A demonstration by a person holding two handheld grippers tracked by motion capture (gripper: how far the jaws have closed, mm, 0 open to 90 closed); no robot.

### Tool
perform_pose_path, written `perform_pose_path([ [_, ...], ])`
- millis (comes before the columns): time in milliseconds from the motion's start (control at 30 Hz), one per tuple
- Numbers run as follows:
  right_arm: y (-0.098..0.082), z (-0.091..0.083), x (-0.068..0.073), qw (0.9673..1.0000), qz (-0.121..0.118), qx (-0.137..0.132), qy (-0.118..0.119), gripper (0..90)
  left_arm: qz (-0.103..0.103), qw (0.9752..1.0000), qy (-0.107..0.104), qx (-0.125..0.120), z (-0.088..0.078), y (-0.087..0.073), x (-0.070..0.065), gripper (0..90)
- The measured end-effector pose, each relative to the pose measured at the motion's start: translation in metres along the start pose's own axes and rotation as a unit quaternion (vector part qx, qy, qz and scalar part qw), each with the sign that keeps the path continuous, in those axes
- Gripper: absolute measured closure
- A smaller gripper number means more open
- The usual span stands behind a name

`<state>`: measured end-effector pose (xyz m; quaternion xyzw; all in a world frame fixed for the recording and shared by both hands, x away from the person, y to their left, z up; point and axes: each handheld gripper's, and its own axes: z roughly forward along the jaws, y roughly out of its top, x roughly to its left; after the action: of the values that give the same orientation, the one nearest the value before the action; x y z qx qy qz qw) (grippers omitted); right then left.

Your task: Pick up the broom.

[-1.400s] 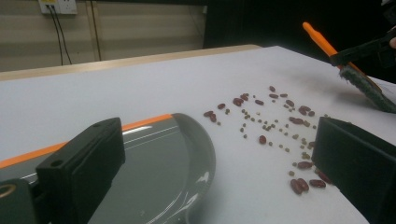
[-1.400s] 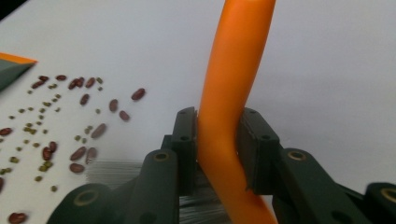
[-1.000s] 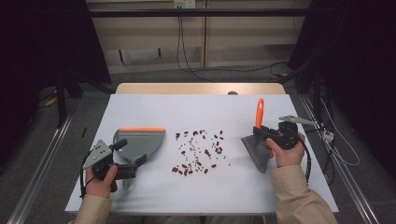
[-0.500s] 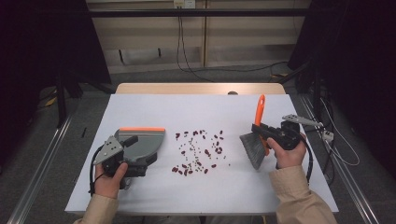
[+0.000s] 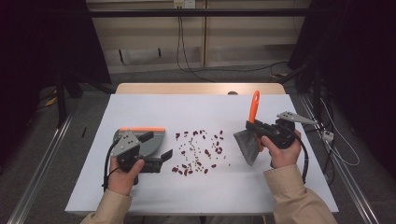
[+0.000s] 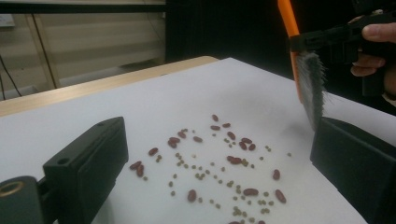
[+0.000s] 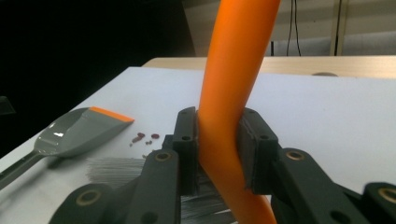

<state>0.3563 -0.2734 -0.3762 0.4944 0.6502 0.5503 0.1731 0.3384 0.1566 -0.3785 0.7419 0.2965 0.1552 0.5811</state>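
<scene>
Red beans and small green ones (image 5: 198,151) lie scattered mid-table, also close ahead in the left gripper view (image 6: 224,158). A grey dustpan with an orange lip (image 5: 148,140) rests on the white table (image 5: 187,107) to their left, and lies flat in the right gripper view (image 7: 79,133). My left gripper (image 5: 156,148) hovers over the dustpan, pointing at the beans, jaws wide open and empty (image 6: 217,140). My right gripper (image 5: 254,127) is shut on the orange handle (image 7: 224,116) of a brush (image 5: 246,144), whose grey bristles (image 6: 310,88) hang tilted just right of the beans.
A wooden strip (image 5: 196,88) borders the table's far edge, with a small dark object (image 5: 232,93) on it. Cables and a plug (image 5: 328,136) lie on the floor at right. Metal rails (image 5: 42,163) run along the left side.
My left gripper has moved right and a little up, from beside the dustpan's handle to over the pan. The right gripper has lifted the brush slightly.
</scene>
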Motion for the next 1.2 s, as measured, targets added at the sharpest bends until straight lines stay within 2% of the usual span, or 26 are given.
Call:
perform_pose_path([
  [100, 0.002, 0.004, 0.006, 1.0, -0.003, -0.006, 0.005, 71.5, 0.002, 1.0, -0.009, 0.001, 0.009, 0.005, -0.006, 4.9],
  [267, 0.006, 0.011, 0.018, 0.9998, -0.009, -0.012, 0.012, 71.5, -0.009, 0.9996, -0.026, 0.003, 0.023, 0.011, -0.014, 5.6],
  [400, 0.01, 0.017, 0.028, 0.9996, -0.02, -0.015, 0.015, 71.5, -0.009, 0.9992, -0.038, 0.007, 0.035, 0.015, -0.019, 5.8],
  [667, 0.015, 0.03, 0.047, 0.999, -0.027, -0.024, 0.026, 71.4, -0.007, 0.9988, -0.049, 0.008, 0.051, 0.021, -0.027, 6.3],
  [800, 0.015, 0.038, 0.056, 0.9987, -0.03, -0.029, 0.029, 71.4, -0.007, 0.9984, -0.054, 0.017, 0.057, 0.021, -0.03, 7.3],
  [1200, 0.012, 0.058, 0.081, 0.9977, -0.039, -0.035, 0.042, 71.4, -0.035, 0.9969, -0.066, 0.023, 0.073, 0.023, -0.033, 14.7],
])
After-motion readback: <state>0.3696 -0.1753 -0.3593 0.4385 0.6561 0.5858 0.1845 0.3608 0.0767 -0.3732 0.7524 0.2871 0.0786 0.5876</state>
